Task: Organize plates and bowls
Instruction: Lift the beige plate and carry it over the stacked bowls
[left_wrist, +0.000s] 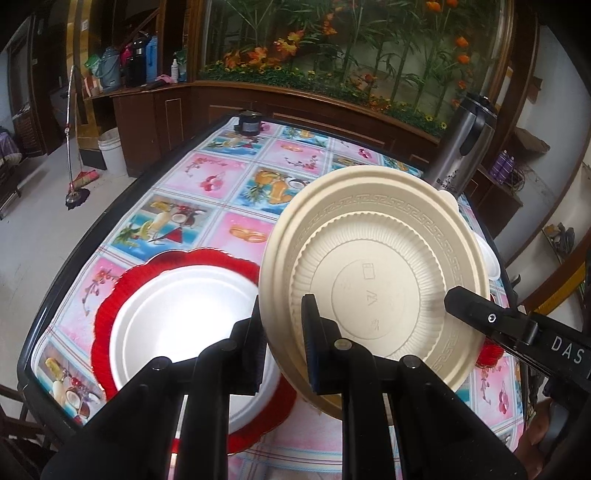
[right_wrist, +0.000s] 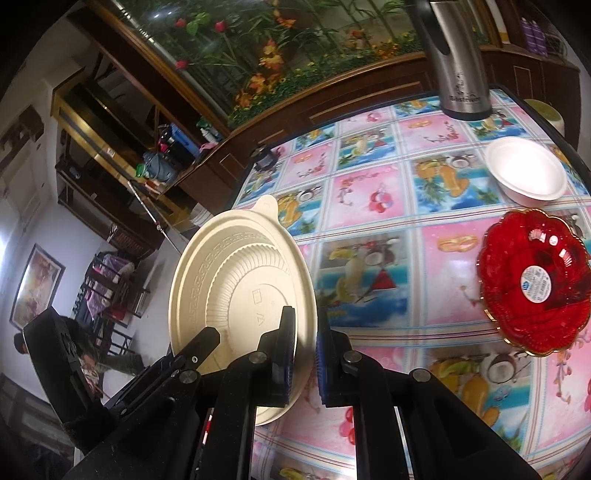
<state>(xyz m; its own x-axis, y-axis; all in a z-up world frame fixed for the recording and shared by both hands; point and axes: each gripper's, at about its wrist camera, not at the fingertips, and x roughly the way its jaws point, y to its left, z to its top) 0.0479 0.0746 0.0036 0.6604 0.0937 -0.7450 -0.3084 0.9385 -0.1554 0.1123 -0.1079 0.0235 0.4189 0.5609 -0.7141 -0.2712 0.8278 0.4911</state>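
A beige ribbed plate (left_wrist: 373, 280) with a key-pattern border hangs tilted above the table, underside toward the cameras. My left gripper (left_wrist: 282, 332) is shut on its left rim. My right gripper (right_wrist: 306, 350) is shut on the opposite rim of the same plate (right_wrist: 240, 280); one of its fingers (left_wrist: 476, 310) shows at the right of the left wrist view. Below on the left, a white plate (left_wrist: 184, 299) lies inside a red scalloped plate (left_wrist: 107, 310). A red glass dish (right_wrist: 535, 280) and a white bowl (right_wrist: 524, 173) sit on the right side of the table.
The table wears a colourful fruit-print cloth (left_wrist: 221, 177) inside a dark rim. A steel thermos (right_wrist: 461, 59) stands at the far right corner, and a small dark object (left_wrist: 249, 123) at the far edge. Wooden cabinets and a planter lie behind.
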